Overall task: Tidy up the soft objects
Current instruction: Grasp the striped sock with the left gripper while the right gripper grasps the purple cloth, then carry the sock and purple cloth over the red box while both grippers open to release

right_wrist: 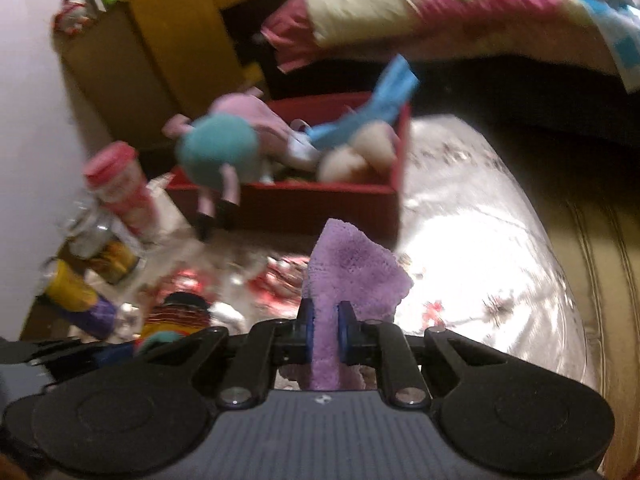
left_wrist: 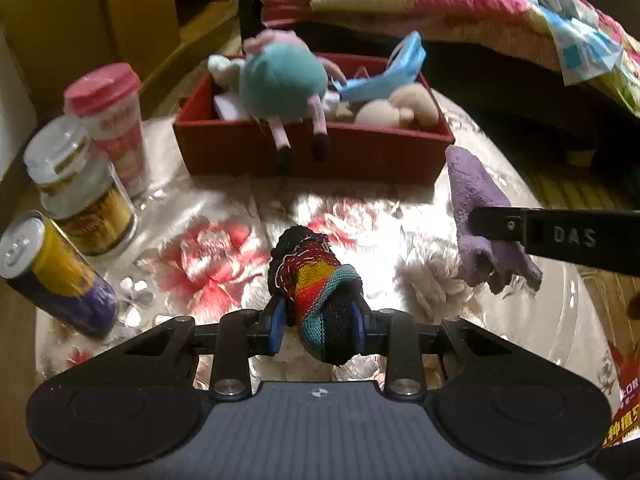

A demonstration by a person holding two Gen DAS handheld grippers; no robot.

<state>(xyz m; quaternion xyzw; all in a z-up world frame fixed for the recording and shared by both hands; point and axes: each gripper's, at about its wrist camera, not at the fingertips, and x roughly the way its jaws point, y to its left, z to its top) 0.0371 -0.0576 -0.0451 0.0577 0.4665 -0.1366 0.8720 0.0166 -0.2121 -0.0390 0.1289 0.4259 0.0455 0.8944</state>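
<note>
Now both tongs carry soft things above the table; the left gripper point(left_wrist: 318, 326) clenches a striped knit sock point(left_wrist: 320, 300); the right gripper point(right_wrist: 326, 332) clenches a purple cloth point(right_wrist: 352, 272); next, probably, each needs lowering into the red box point(left_wrist: 312, 152) near the table's far edge.

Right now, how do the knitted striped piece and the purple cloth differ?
The knitted striped piece is multicoloured, black with bright bands; the purple cloth is one plain colour. The knitted piece is a bunched tube in the left tool; the cloth is a flat, fuzzy fold in the right tool. Both are soft and gripped.
</note>
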